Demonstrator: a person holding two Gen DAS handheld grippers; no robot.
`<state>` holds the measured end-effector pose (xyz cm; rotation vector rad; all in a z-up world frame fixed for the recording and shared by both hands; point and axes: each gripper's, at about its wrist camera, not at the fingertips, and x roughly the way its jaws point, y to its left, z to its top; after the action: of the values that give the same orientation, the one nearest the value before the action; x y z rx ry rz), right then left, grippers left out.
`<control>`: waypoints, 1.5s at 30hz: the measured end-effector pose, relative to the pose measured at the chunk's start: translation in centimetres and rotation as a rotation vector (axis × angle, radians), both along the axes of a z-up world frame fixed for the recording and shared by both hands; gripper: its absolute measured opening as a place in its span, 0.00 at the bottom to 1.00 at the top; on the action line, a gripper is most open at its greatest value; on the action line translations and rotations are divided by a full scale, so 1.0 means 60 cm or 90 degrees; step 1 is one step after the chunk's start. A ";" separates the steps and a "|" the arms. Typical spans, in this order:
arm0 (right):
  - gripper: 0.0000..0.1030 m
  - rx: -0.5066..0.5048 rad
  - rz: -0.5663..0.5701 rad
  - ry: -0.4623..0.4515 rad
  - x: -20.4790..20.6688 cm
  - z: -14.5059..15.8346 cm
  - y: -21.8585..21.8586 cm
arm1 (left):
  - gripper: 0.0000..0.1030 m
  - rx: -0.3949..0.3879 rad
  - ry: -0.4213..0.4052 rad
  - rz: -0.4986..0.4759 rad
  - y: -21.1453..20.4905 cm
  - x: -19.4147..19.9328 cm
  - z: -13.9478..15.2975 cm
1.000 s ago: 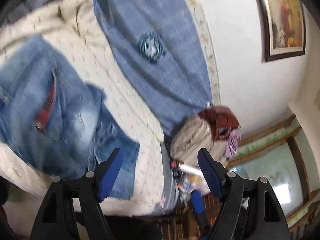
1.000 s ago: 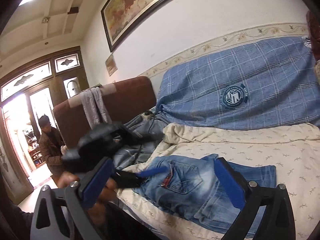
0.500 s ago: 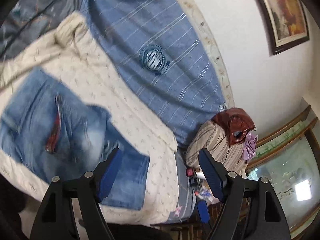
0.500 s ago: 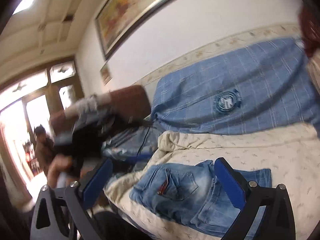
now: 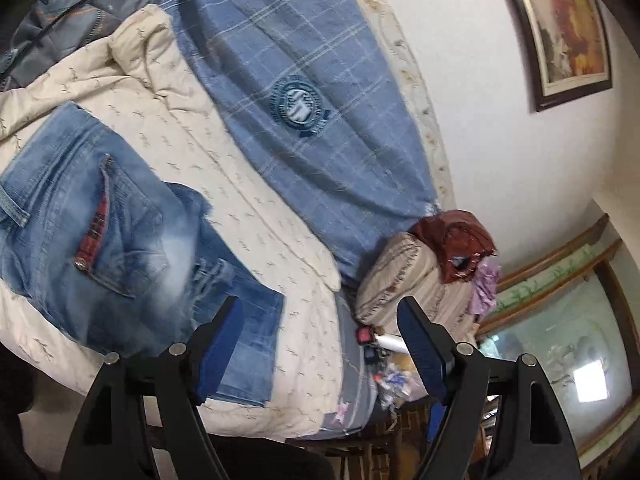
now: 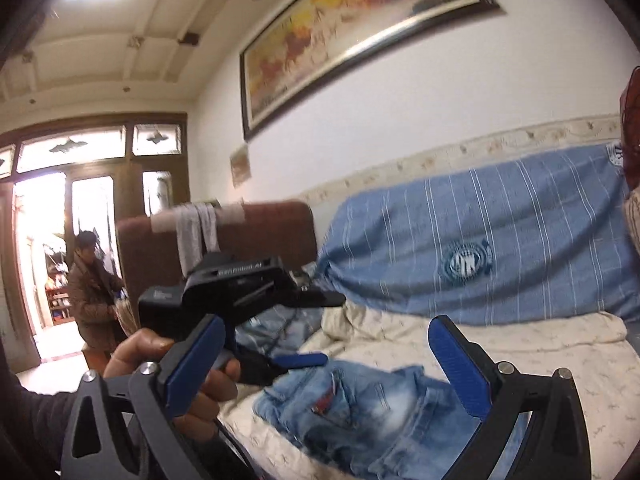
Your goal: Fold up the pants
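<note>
The blue jeans (image 5: pixel 120 248) lay folded on a cream blanket (image 5: pixel 248 184) on the sofa. A back pocket faced up, and it had a strip of red checked cloth (image 5: pixel 96 228) along its edge. One short end of the jeans reached toward the front edge of the blanket.

The left gripper (image 5: pixel 320 344) was up above the jeans with its two blue fingers (image 5: pixel 420 344) wide apart and nothing between them. The right gripper (image 6: pixel 324 360) was wide apart too and held nothing. It hung in the air near the jeans (image 6: pixel 368 408) and did not touch them.

In the right wrist view, the person's left hand (image 6: pixel 176 368) held the other black tool. That tool had small white writing (image 6: pixel 240 270) on top, but it was too blurry to read.

Behind the blanket, a blue checked cover (image 5: pixel 304 92) lay over the sofa back. It had a round badge (image 5: pixel 298 104) with letters around it, too small to read. A striped pillow (image 5: pixel 404 280) with a red cloth (image 5: pixel 460 240) on top sat at the far end of the sofa. A big framed painting (image 6: pixel 348 28) hung on the white wall. A person in a brown coat (image 6: pixel 92 288) stood by the bright doorway.
</note>
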<state>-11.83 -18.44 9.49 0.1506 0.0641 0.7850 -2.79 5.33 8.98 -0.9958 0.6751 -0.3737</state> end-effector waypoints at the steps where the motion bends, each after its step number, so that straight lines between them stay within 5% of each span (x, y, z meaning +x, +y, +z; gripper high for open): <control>1: 1.00 0.011 0.006 -0.010 -0.003 0.000 -0.004 | 0.77 -0.002 -0.005 -0.004 -0.005 -0.003 0.003; 8: 1.00 0.068 0.037 0.000 0.001 0.002 -0.025 | 0.77 -0.005 -0.020 -0.024 -0.026 -0.009 0.006; 14: 1.00 -0.010 -0.010 -0.038 -0.006 0.003 -0.002 | 0.77 0.061 -0.022 0.022 -0.011 -0.007 -0.005; 23: 1.00 -0.096 -0.064 0.000 0.019 -0.037 -0.007 | 0.91 0.356 -0.069 0.145 0.022 -0.026 0.007; 25: 1.00 -0.112 -0.081 0.070 0.053 -0.057 -0.030 | 0.92 0.377 -0.029 0.135 0.049 -0.017 -0.013; 29: 1.00 -0.009 -0.109 0.379 0.163 -0.130 -0.137 | 0.91 0.380 0.135 0.130 0.128 0.000 -0.089; 33: 1.00 0.128 -0.109 0.626 0.244 -0.224 -0.222 | 0.91 0.277 0.230 0.091 0.173 0.005 -0.167; 37: 1.00 0.164 -0.092 0.653 0.268 -0.248 -0.229 | 0.91 0.327 0.227 0.095 0.158 0.007 -0.165; 42: 1.00 0.145 -0.095 0.630 0.268 -0.233 -0.205 | 0.91 0.412 0.150 0.080 0.101 0.016 -0.119; 45: 1.00 0.129 -0.126 0.656 0.278 -0.253 -0.204 | 0.91 0.449 0.108 0.014 0.034 0.040 -0.103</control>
<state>4.84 -30.65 -5.69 0.7331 0.9318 0.4473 -0.37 7.35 2.78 -0.3617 0.8661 -0.0141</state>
